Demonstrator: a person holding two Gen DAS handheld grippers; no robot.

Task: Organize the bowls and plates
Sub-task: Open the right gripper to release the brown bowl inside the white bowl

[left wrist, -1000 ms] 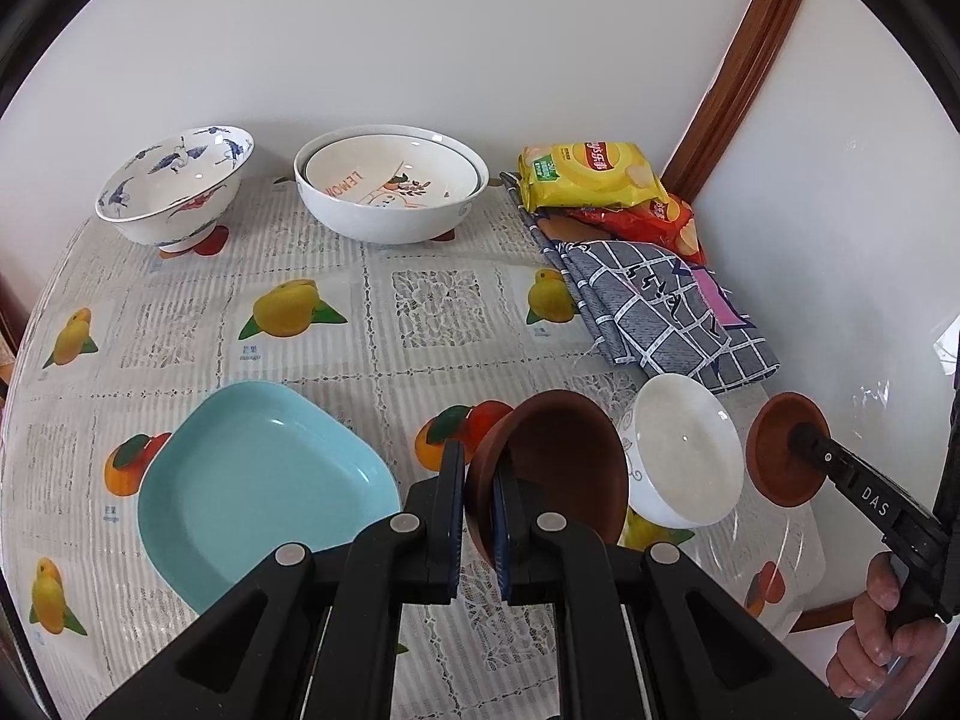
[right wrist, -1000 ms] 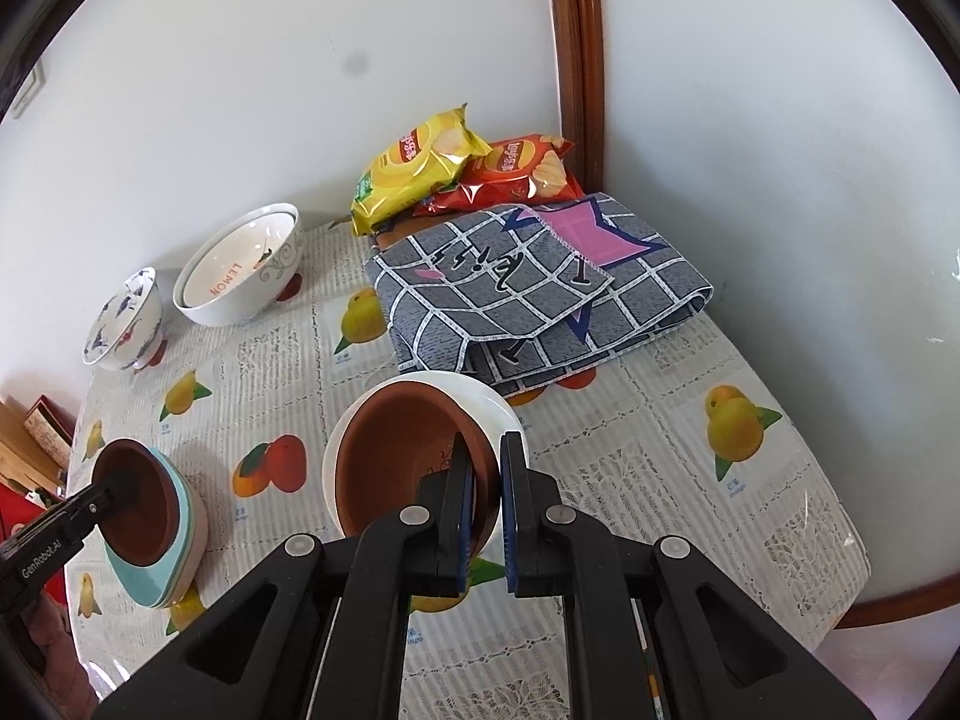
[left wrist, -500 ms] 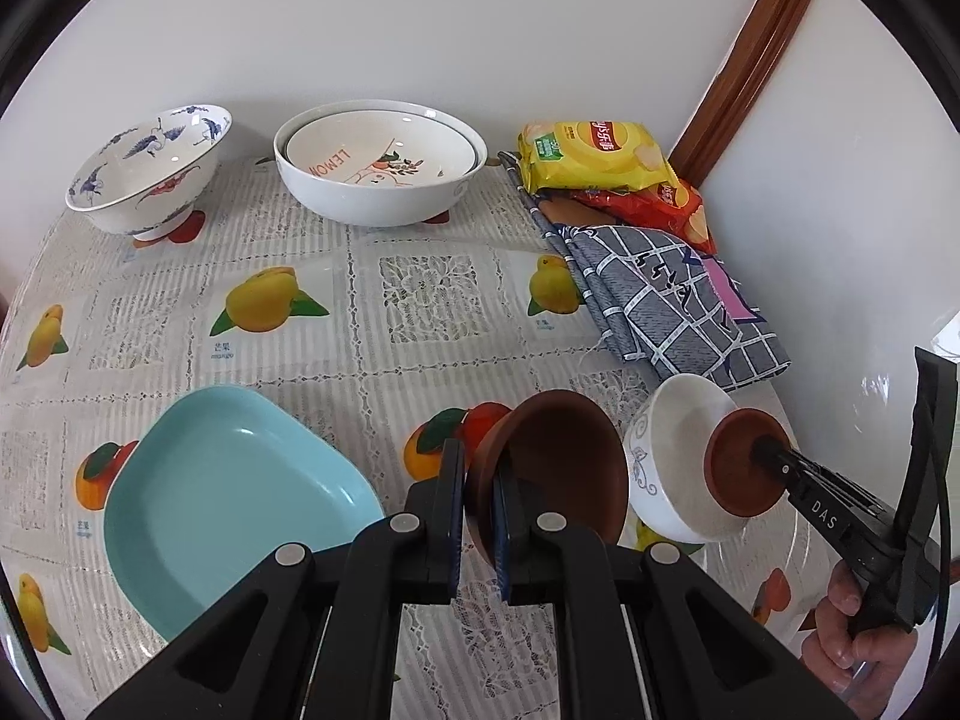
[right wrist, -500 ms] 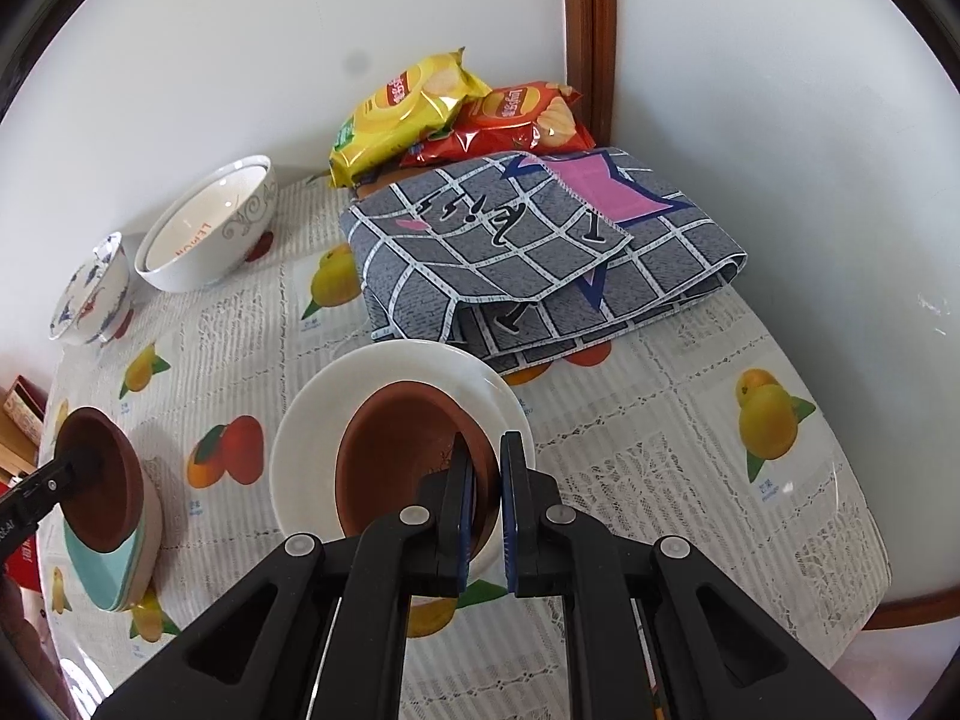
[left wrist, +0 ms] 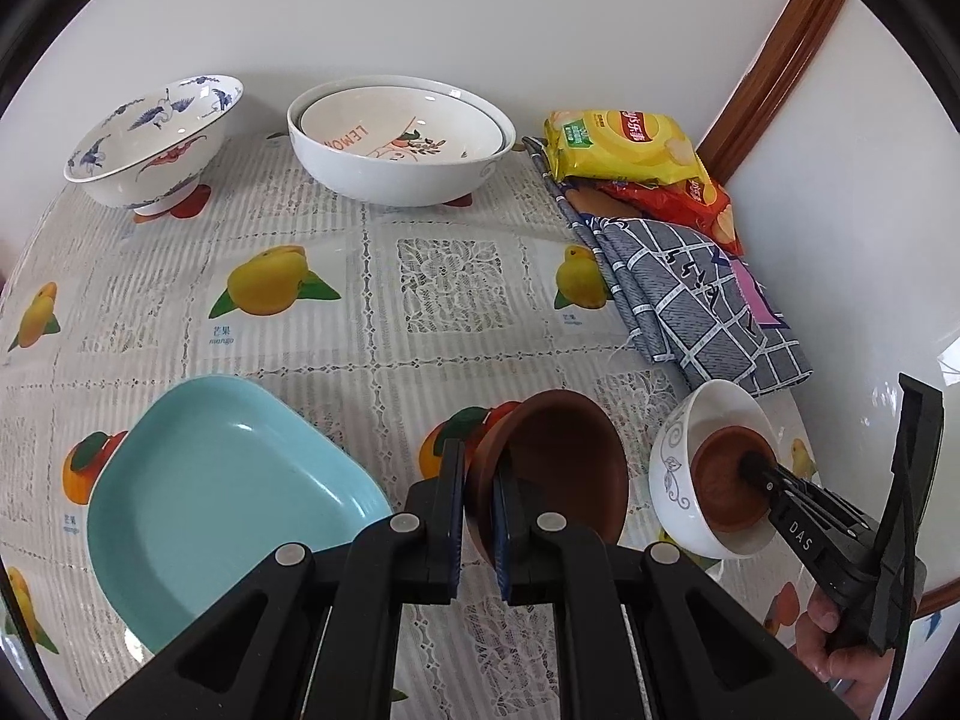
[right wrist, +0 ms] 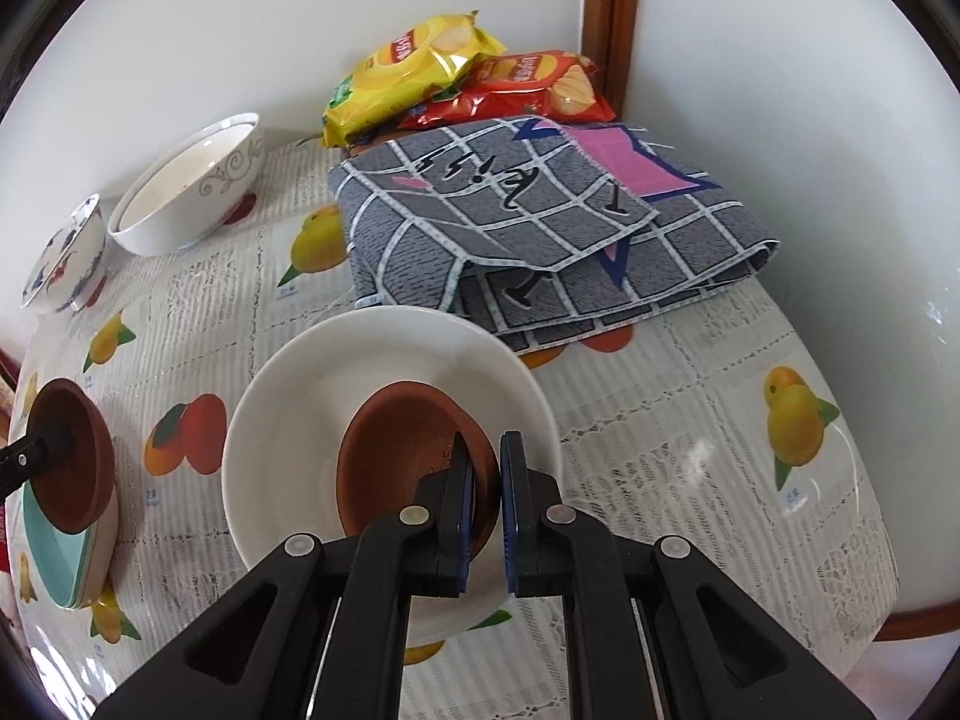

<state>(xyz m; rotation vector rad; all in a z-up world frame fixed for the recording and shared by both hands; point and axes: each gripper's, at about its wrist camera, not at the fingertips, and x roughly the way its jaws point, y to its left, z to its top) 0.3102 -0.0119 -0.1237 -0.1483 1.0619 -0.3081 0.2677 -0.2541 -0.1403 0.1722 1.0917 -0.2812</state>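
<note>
My left gripper (left wrist: 477, 462) is shut on the rim of a brown dish (left wrist: 558, 468), which it holds tilted just right of the light blue plate (left wrist: 228, 510). In the right wrist view that brown dish (right wrist: 72, 456) overlaps the blue plate (right wrist: 54, 558); I cannot tell whether they touch. My right gripper (right wrist: 486, 456) is shut on the rim of a second, smaller brown dish (right wrist: 402, 450), which sits low inside the white bowl (right wrist: 288, 420). From the left wrist view the right gripper (left wrist: 750, 465) reaches into that white bowl (left wrist: 672, 468).
Two nested large white bowls (left wrist: 402, 180) and a blue-patterned footed bowl (left wrist: 150, 144) stand at the back by the wall. A folded grey checked cloth (right wrist: 540, 228) and two chip bags (right wrist: 468, 78) fill the corner. A hand (left wrist: 840, 654) grips the right tool near the table's edge.
The right gripper has carried its brown dish down into the white bowl. The left gripper has sunk a little with its dish beside the blue plate.
</note>
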